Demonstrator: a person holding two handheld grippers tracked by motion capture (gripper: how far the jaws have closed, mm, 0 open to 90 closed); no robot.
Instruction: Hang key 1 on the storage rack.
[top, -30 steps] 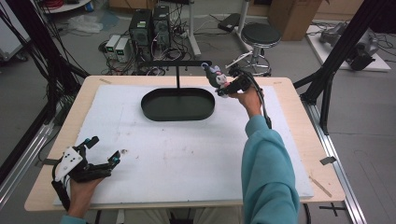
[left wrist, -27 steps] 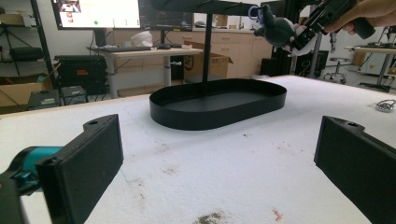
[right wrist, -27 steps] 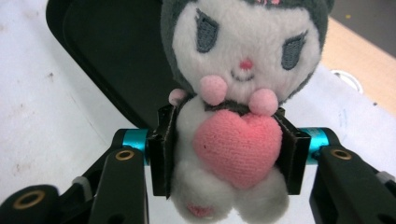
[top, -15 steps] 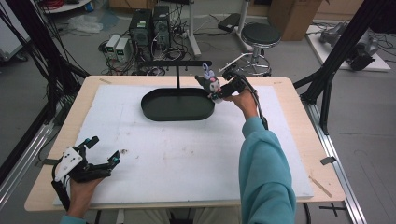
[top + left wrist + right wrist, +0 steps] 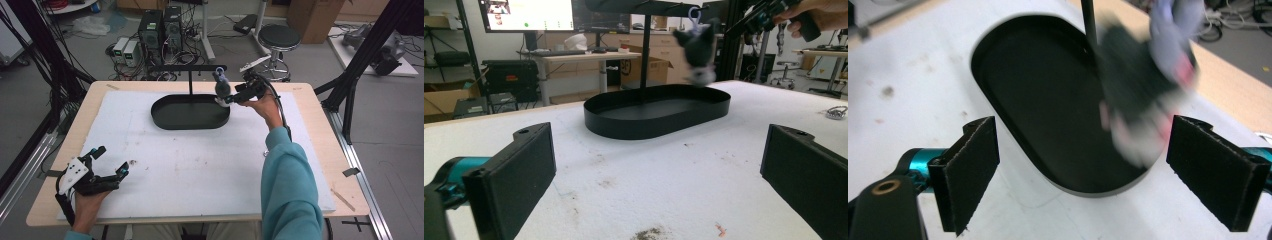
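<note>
A dark plush keychain toy (image 5: 220,87) hangs by its loop from the right end of the black T-bar stand (image 5: 190,68), blurred as it swings above the black oval tray (image 5: 165,122). My right gripper (image 5: 227,97) is just right of the toy; its jaws have just been opening and stand wide. In the right gripper view the toy (image 5: 1143,90) hangs ahead between the open jaws (image 5: 1080,165), and neither pad touches it. My left gripper (image 5: 111,161) rests open at the near left corner, with nothing between its jaws (image 5: 656,150). From there the toy (image 5: 696,47) and the tray (image 5: 659,117) lie ahead.
A white foam mat (image 5: 200,165) covers the wooden table. A small metal ring (image 5: 836,112) lies on the mat to the right of the tray. Computers (image 5: 160,30) and a stool (image 5: 280,37) stand on the floor beyond the far edge.
The right gripper carried the toy left to the bar's end, opened its jaws and drew back a little to the right; the toy now hangs free. The left gripper stayed still.
</note>
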